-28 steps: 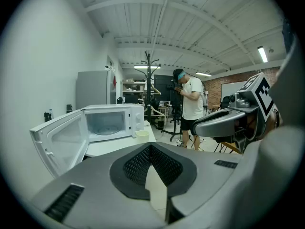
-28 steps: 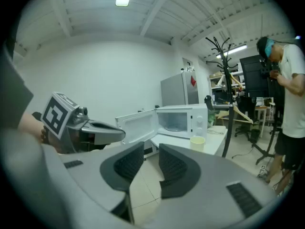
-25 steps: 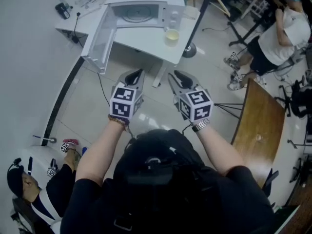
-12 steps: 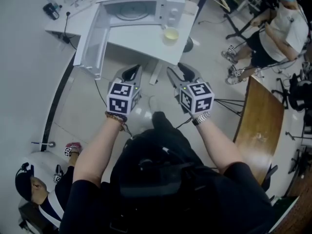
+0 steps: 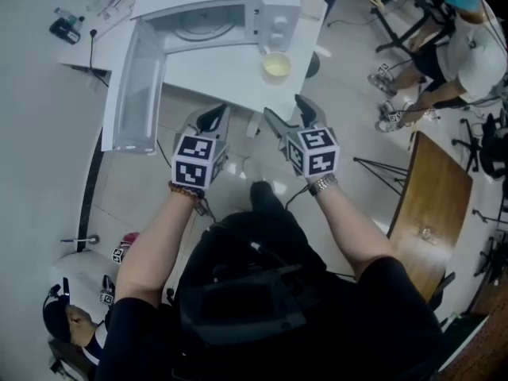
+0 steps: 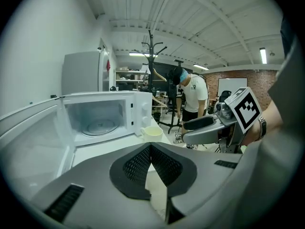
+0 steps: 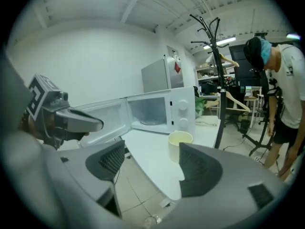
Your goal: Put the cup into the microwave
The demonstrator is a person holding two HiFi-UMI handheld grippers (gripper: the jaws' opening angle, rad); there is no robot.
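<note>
We have just been opening our right tool [image 5: 290, 115] wide, nothing in it, to fit the cup [image 5: 277, 65] beside the open microwave [image 5: 214, 18]; our left tool [image 5: 213, 119] is pinched closed.

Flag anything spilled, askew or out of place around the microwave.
Nothing stands out. The cup stands upright on the table beside the microwave, whose door is swung wide open. No spill shows.

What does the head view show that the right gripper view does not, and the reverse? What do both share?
Only the head view: a brown wooden table and a person at lower left. Only the right gripper view: a grey fridge and the ceiling. Both: the open microwave and the cup on the white table.
</note>
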